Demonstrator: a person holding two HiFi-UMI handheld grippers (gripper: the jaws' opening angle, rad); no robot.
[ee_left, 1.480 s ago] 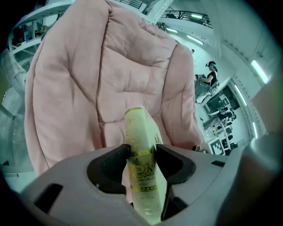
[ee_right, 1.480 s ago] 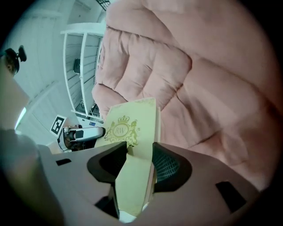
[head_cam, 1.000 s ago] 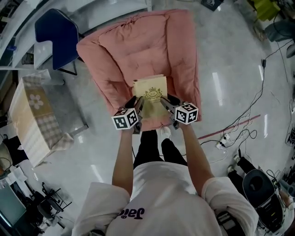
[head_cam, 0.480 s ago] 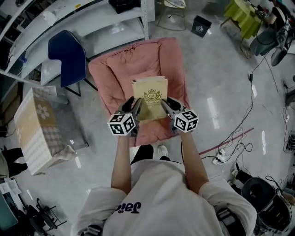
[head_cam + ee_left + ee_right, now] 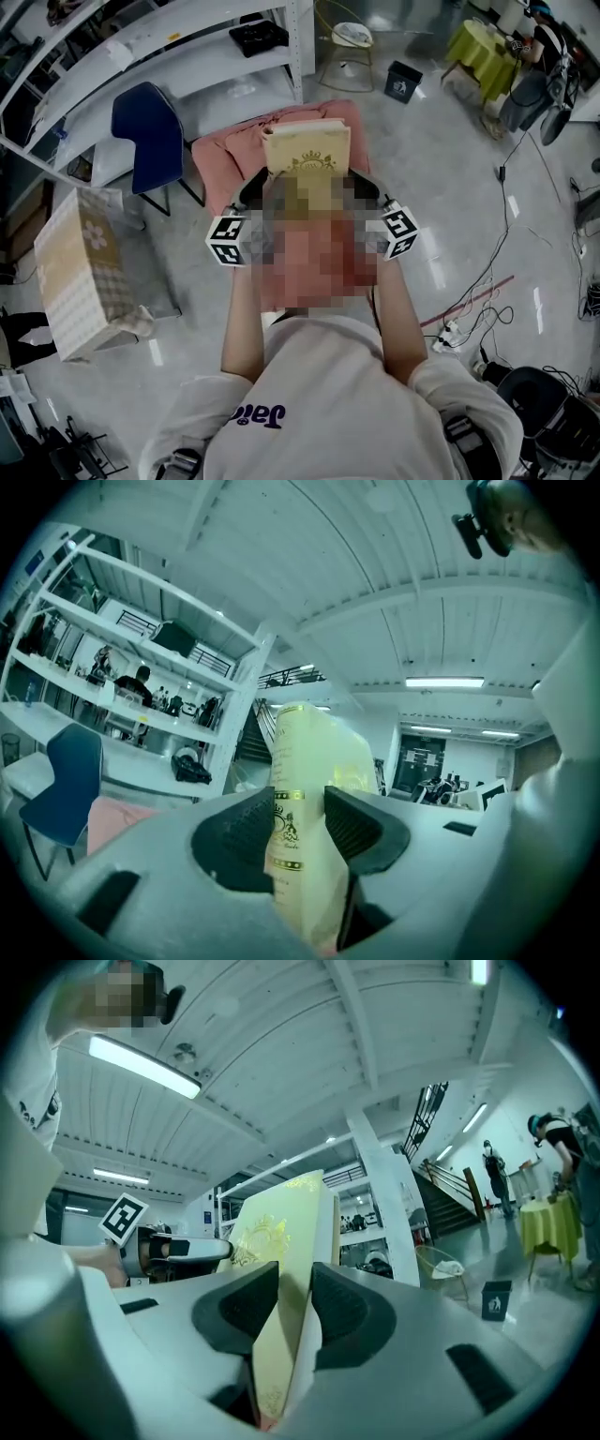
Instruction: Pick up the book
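Note:
A cream book [image 5: 307,155] with a gold crest is held up in the air in front of the person, well above the pink cushion chair [image 5: 223,155]. My left gripper [image 5: 251,194] grips its left edge and my right gripper [image 5: 362,185] its right edge. In the left gripper view the book [image 5: 314,761] stands upright between the dark pads, with the left gripper [image 5: 300,832] shut on it. The right gripper view shows the book [image 5: 281,1232] wedged between the pads, so the right gripper [image 5: 295,1312] is shut on it too. A mosaic patch hides the book's near end.
Below lie the pink cushion chair, a blue chair [image 5: 145,127] to its left and a white shelf unit [image 5: 187,56] behind. A patterned box [image 5: 80,272] stands at left. Cables [image 5: 487,272] run over the floor at right, near a yellow-green table [image 5: 483,47].
Both grippers have risen together with the book, lifting it off the pink cushion to about head height. The book has tipped from lying flat towards upright.

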